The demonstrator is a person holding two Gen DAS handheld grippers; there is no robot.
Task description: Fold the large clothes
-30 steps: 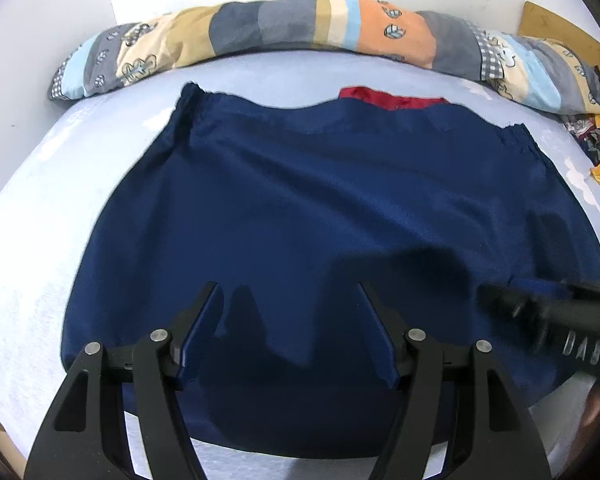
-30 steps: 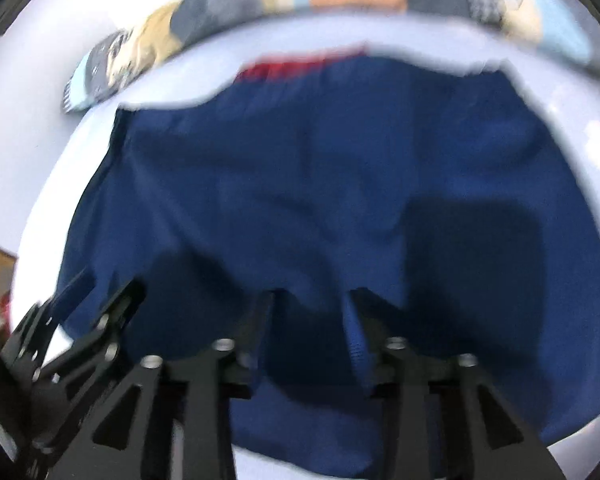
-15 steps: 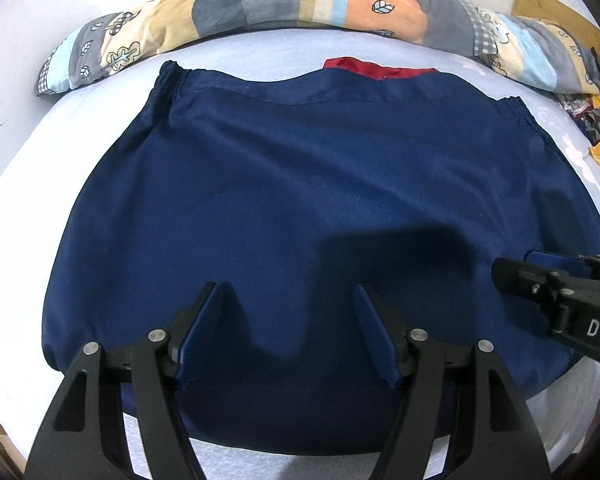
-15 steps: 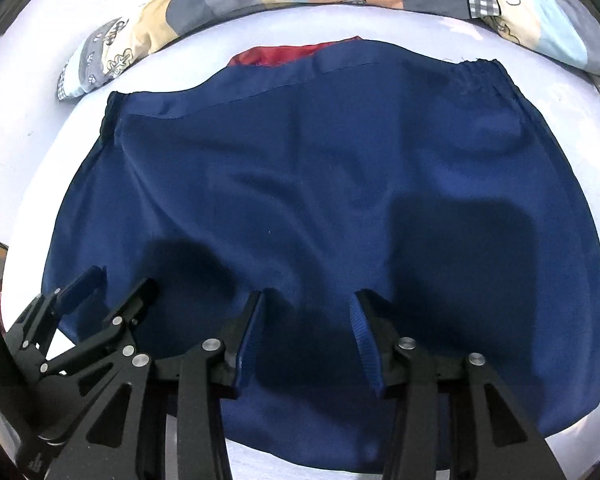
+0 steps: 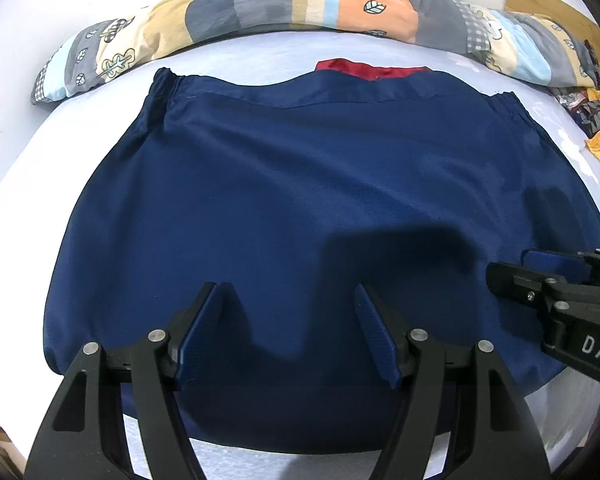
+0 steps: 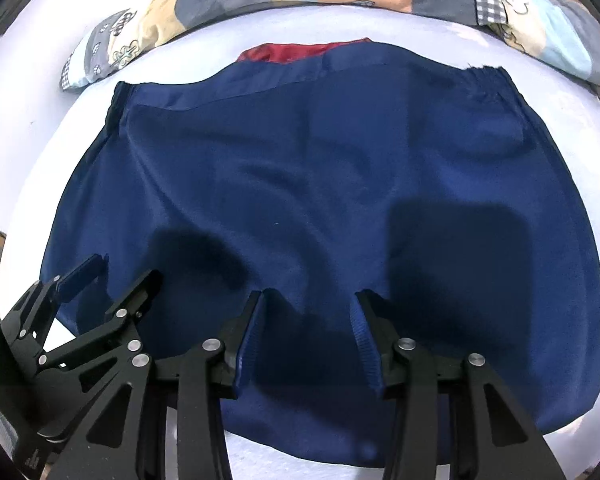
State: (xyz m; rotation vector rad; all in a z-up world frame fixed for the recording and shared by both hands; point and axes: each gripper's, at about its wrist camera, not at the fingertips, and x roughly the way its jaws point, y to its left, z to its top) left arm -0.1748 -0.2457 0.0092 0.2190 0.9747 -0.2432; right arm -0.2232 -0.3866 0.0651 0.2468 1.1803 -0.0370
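A large navy blue garment [image 5: 300, 184] lies spread flat on a pale bed sheet, with gathered elastic cuffs at its far corners and a strip of red lining [image 5: 370, 69] at its far edge. It also fills the right wrist view [image 6: 320, 184]. My left gripper [image 5: 290, 296] is open and empty, hovering over the garment's near half. My right gripper [image 6: 310, 300] is open and empty over the near edge. Each gripper shows in the other's view: the right one [image 5: 556, 292] at the right, the left one [image 6: 100, 280] at the lower left.
A long patchwork pillow [image 5: 300, 8] lies along the far edge of the bed, against a white wall. Patterned cloth [image 5: 596, 120] sits at the far right. The pale sheet [image 5: 32, 184] shows around the garment.
Both grippers have drawn back slightly and steadied; the garment lies flatter and fills more of the view. Both jaws stay open.
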